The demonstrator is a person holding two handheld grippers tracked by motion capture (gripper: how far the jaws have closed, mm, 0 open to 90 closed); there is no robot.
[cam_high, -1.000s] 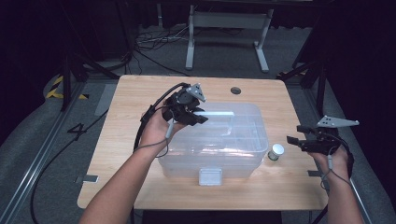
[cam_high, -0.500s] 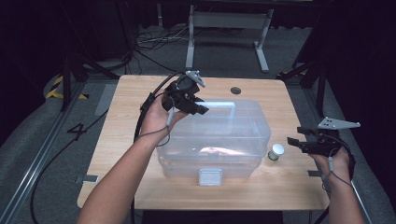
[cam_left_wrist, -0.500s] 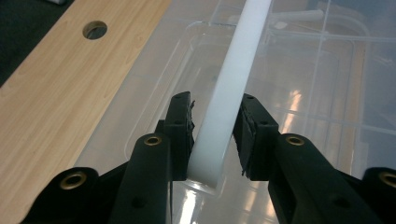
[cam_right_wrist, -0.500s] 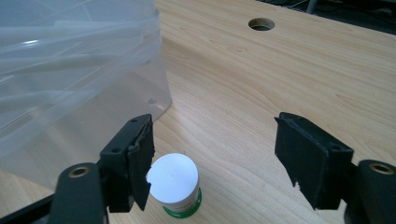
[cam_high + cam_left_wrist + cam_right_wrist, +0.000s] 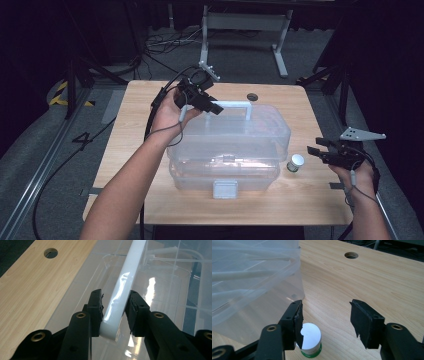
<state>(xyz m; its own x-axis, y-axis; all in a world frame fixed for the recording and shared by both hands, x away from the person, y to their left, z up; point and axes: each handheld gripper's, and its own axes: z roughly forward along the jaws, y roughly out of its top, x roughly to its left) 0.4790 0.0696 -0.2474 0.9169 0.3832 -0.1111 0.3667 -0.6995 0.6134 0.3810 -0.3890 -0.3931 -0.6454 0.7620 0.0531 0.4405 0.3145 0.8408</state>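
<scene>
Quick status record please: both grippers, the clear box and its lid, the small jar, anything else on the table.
left gripper: jaws around the white handle of the lid, lifting it
right gripper: open, empty, low over the table beside the small jar
clear box: on the wooden table, white latch facing the person
lid: raised, tilted open above the box
small jar: upright, white cap, right of the box, not held
table hole: behind the box

A lab-like recording space: dark curtains, floor cables (taped markings too), wooden table.
</scene>
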